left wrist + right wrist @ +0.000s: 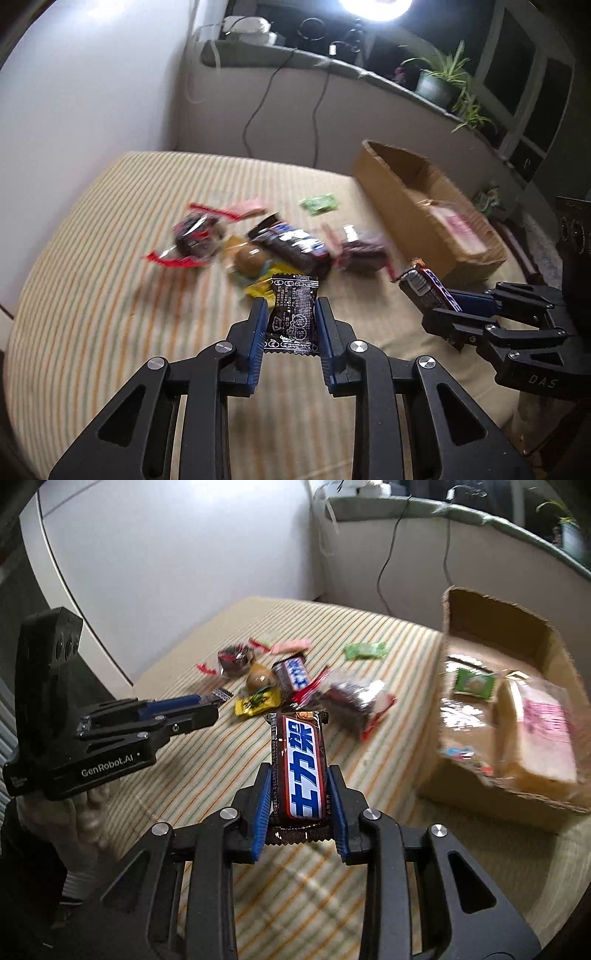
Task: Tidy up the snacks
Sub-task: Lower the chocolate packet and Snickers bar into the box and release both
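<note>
Left tool (291,317) angled down over striped bed (92,240), clamping black sachet (293,314). Right tool (299,794) tilted down likewise, pinching brown chocolate bar (301,764).

The right gripper (300,805) clamps a brown chocolate bar with blue-and-white lettering (301,766) at six o'clock. At nine o'clock the left gripper (218,705) pinches a small silvery-edged packet (222,694). An open cardboard box (517,716) sits at three o'clock on the striped cloth (399,657).
</note>
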`<act>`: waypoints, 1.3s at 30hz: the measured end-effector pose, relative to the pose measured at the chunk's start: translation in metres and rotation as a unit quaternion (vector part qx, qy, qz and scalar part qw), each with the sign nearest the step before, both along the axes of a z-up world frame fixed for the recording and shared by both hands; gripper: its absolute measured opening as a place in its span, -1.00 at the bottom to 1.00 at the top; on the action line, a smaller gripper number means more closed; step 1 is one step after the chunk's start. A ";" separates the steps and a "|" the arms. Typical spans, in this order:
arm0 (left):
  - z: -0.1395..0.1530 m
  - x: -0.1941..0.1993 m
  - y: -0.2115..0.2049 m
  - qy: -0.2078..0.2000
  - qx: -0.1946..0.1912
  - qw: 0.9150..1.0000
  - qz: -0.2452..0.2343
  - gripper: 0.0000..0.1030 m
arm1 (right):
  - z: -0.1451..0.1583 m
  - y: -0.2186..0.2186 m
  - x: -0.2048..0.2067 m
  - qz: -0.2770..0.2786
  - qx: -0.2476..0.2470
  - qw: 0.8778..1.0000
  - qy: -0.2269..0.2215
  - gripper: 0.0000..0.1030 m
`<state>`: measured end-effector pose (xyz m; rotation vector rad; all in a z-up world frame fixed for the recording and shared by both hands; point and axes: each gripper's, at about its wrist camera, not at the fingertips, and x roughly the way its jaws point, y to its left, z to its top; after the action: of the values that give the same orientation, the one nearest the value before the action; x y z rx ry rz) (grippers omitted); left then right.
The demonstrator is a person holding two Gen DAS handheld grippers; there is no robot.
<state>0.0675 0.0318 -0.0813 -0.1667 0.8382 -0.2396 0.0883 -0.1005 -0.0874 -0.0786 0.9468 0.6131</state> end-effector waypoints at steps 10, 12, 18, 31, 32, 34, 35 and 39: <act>0.022 0.019 -0.050 -0.026 -0.014 0.998 -0.048 -0.53 | 0.026 -0.044 0.008 -0.053 0.004 0.998 -0.034 -0.42; 0.025 0.022 -0.059 -0.029 -0.016 0.998 -0.057 -0.53 | 0.028 -0.053 0.012 -0.061 0.004 0.997 -0.036 -0.42; 0.031 0.036 -0.091 -0.036 -0.021 0.995 -0.088 -0.53 | 0.031 -0.077 0.030 -0.084 -0.002 0.996 -0.043 -0.42; 0.030 0.057 -0.137 -0.035 -0.020 0.991 -0.127 -0.53 | 0.028 -0.111 0.058 -0.116 -0.010 0.992 -0.042 -0.41; 0.030 0.058 -0.139 -0.035 -0.020 0.991 -0.128 -0.53 | 0.027 -0.112 0.060 -0.117 -0.010 0.992 -0.042 -0.42; 0.029 0.061 -0.143 -0.035 -0.018 0.991 -0.130 -0.53 | 0.027 -0.114 0.061 -0.118 -0.010 0.992 -0.042 -0.41; 0.029 0.062 -0.144 -0.034 -0.017 0.991 -0.131 -0.53 | 0.026 -0.115 0.063 -0.119 -0.010 0.992 -0.042 -0.41; 0.028 0.066 -0.149 -0.031 -0.017 0.990 -0.134 -0.53 | 0.026 -0.115 0.065 -0.118 -0.009 0.992 -0.041 -0.41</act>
<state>0.1337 -0.1175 -0.0534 -0.0775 0.7934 -0.5083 0.1534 -0.2158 -0.0617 -0.0069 0.8660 0.3793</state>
